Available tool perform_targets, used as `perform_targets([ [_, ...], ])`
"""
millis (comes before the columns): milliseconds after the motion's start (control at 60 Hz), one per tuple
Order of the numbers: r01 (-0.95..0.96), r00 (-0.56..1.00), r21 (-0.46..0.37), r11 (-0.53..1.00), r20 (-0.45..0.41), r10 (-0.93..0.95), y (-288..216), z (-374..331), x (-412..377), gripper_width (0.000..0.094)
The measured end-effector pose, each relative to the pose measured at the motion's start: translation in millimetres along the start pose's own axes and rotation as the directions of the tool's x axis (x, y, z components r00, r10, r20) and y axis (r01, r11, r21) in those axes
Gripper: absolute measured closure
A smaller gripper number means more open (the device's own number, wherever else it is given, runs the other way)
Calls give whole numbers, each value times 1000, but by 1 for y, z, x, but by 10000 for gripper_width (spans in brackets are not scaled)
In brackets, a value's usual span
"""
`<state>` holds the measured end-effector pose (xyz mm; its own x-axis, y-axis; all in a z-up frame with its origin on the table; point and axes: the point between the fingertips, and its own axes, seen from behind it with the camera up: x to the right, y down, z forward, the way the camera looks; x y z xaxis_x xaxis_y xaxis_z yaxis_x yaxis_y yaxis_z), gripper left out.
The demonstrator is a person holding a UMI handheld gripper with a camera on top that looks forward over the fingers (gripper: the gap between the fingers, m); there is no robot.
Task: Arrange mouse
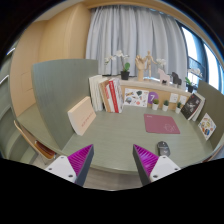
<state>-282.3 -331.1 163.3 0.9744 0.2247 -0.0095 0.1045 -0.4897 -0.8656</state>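
A small dark grey mouse lies on the green desk, just ahead of my right finger and slightly to its right. A pink mouse mat lies flat on the desk beyond the mouse. My gripper is open and empty, its two magenta pads wide apart over the desk's near edge. Nothing stands between the fingers.
Books and boxes stand upright at the back against a partition. A tan board leans at the left. Picture cards and small items stand at the back right. A potted plant sits behind, before curtains and a window.
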Motion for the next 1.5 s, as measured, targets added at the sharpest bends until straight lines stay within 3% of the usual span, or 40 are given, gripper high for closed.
perform_targets([
  [283,7,1000,-92,996,-24,-10,56,29,36,146],
  [600,-59,994,-230,971,-106,35,139,47,183,146],
  [800,-54,996,-262,964,-86,33,140,89,238,153],
  [1167,-101,994,-228,968,-54,91,106,163,251,184],
  [1283,-97,993,-217,971,-94,78,106,167,262,319],
  [1317,-102,990,-213,972,-113,79,105,167,264,428],
  [1433,-100,991,-236,967,-113,75,108,166,263,494],
  [1500,-97,992,-250,963,-101,74,107,166,262,596],
])
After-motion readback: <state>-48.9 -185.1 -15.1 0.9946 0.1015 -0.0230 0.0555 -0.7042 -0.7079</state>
